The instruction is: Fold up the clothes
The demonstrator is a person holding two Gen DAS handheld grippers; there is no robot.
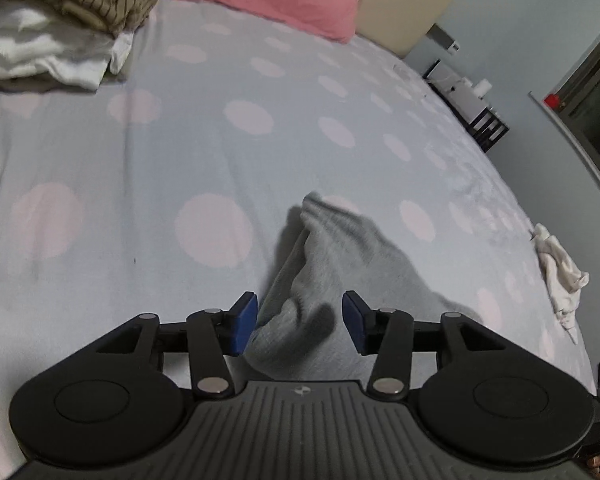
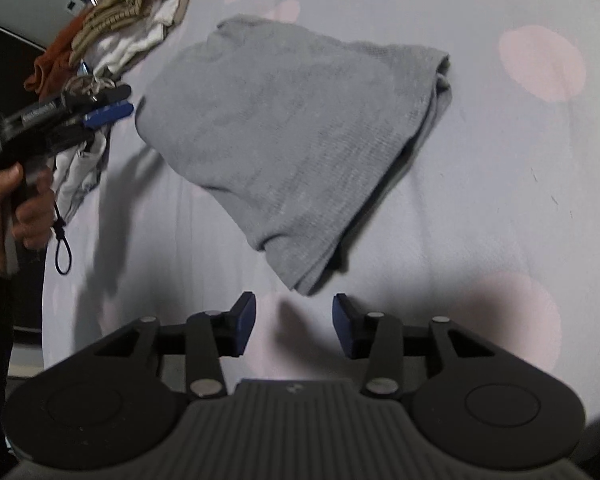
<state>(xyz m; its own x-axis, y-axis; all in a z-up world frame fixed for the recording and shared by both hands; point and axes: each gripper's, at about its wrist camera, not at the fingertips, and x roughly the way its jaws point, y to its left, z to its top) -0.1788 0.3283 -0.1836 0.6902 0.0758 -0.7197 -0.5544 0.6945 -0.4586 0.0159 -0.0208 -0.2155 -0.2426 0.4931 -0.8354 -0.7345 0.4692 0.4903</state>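
Blue-padded black left gripper (image 1: 299, 322) spread open, folded grey knit garment (image 1: 332, 276) under the gap, pads not pressing it. Same deal for the blue-padded right gripper (image 2: 294, 326): released, nothing between, just shy of the garment's near corner. Loads of bare pink-dotted lilac bedsheet (image 1: 148, 168) around. Heaped laundry pile (image 1: 52, 28) well off toward the far edge.
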